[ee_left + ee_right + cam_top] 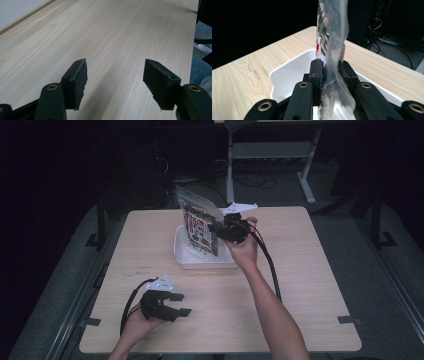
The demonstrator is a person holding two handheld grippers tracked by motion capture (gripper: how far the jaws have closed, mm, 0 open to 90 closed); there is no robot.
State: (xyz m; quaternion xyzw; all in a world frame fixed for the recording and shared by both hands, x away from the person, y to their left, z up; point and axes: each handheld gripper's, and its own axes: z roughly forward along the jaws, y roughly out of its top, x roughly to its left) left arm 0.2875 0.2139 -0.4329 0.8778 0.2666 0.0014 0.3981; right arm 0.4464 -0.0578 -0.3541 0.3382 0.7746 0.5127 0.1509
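Note:
A clear plastic bag [200, 222] with a printed packet inside stands upright over the white tray [182, 255] at the table's middle. My right gripper [220, 227] is shut on the bag's right edge. In the right gripper view the two black jaws pinch the crinkled plastic bag [333, 50] above the tray [287, 75]. My left gripper [182, 304] rests low near the table's front left, held in a hand, open. In the left gripper view my left gripper [115, 80] has its pads wide apart over bare wood, nothing between them.
The light wooden table [310, 285] has bare room to the right and left of the tray. A black cable [270, 265] trails along the right forearm. Beyond the far edge stand a grey desk frame [305, 170] and dark floor.

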